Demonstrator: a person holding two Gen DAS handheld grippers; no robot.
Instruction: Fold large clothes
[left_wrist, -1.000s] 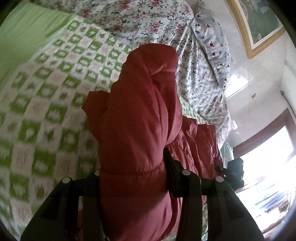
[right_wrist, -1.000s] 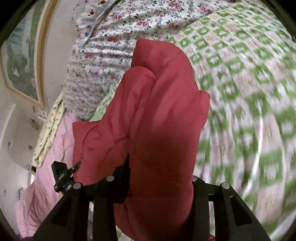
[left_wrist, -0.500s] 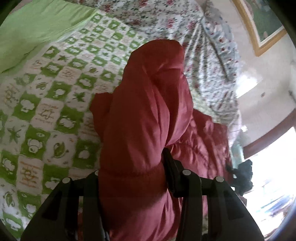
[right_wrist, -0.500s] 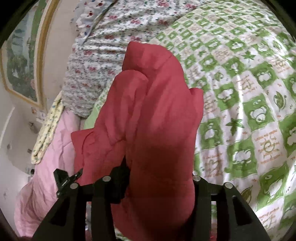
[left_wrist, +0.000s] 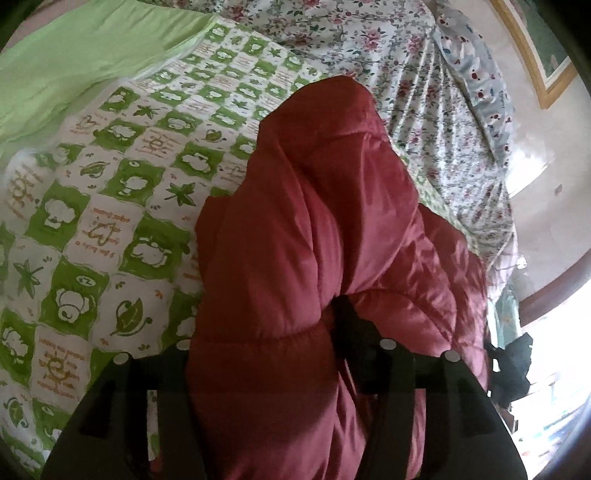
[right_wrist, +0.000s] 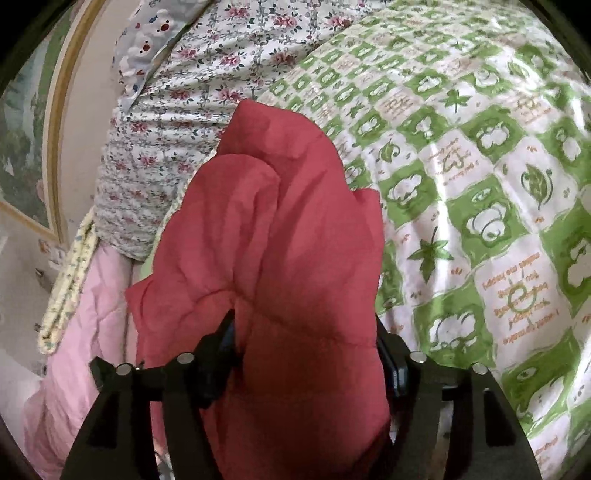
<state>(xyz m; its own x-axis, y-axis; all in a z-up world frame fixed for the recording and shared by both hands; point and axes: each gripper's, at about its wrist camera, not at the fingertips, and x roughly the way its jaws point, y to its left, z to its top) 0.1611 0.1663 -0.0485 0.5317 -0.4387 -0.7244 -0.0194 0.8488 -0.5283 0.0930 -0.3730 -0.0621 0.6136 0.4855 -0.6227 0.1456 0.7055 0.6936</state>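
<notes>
Left gripper (left_wrist: 258, 354) and right gripper (right_wrist: 306, 354) — jaws just widening, red puffer jacket (left_wrist: 314, 229) bunched between them, grip uncertain.

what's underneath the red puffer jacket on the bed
The red puffer jacket hangs over a green-and-white checked quilt, which shows all around it. A floral sheet lies beyond. Whatever is directly below the jacket is covered by its bulk.
</notes>
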